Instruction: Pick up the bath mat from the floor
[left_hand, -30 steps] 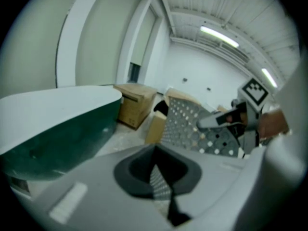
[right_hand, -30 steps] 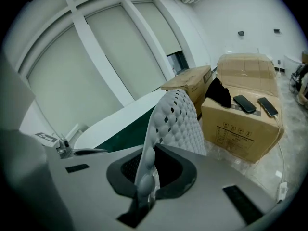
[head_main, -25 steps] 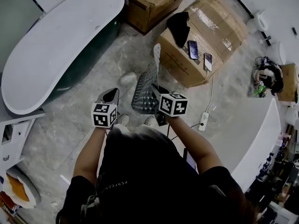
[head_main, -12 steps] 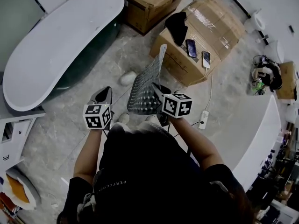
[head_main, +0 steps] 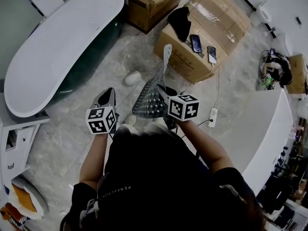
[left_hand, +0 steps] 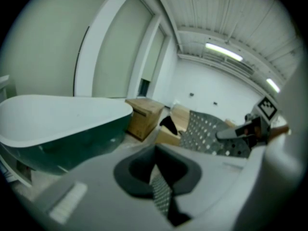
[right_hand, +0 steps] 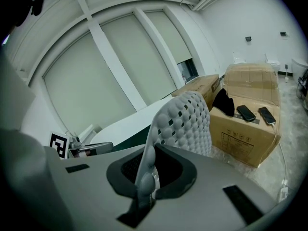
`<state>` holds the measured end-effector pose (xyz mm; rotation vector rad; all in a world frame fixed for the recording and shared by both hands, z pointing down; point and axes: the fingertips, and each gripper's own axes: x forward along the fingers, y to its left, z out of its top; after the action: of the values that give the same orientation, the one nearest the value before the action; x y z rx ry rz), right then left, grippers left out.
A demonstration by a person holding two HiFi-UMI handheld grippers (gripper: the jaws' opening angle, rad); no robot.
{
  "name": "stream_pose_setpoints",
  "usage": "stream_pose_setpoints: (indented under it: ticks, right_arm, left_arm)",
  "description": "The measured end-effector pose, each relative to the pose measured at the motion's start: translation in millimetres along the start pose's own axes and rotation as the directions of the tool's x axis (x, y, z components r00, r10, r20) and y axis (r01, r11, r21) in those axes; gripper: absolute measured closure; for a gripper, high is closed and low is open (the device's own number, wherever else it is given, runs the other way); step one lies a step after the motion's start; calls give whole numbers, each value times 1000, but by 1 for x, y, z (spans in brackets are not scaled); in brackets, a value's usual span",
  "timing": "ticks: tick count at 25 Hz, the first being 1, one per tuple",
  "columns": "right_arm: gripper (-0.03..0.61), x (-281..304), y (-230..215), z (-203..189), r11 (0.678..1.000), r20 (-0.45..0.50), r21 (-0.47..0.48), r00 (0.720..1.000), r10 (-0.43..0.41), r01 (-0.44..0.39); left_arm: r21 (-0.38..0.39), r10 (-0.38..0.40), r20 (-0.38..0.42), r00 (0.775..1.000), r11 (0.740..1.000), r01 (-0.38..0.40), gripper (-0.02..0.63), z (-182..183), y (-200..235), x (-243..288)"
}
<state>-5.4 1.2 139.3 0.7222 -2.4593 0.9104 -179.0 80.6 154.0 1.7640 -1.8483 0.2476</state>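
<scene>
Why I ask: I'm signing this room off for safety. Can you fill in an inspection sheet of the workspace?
Surface: grey marbled stone floor, partly taken up by boxes.
Job's things: grey perforated rubber bath mat, held up in the air by one edge.
Clutter: two brown cardboard boxes; on the nearer one lie a black cloth and two dark smartphones.
Grippers: right claw shut on the mat's edge; left claw has its jaws together, apart from the mat.
Cables: white power strip on the floor; white cable runs from it up to the nearer box.
Surroundings: white oval bathtub with dark green side at left; white counter at right.
</scene>
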Motion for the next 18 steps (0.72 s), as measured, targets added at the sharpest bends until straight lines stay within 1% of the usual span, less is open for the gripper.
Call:
stream_pose_setpoints:
  ticks: [6, 18]
  right_arm:
    - [568, -3, -1, -4, 1000, 1, -2, 1000, -16, 16]
    - [568, -1, 2, -11, 1000, 2, 4, 1000, -18, 18]
  left_arm:
    - [2, 0, -3, 1000, 1000, 0, 607, 1, -2, -3]
    - [8, -6, -14, 1000, 1000, 6, 607, -6, -4, -5]
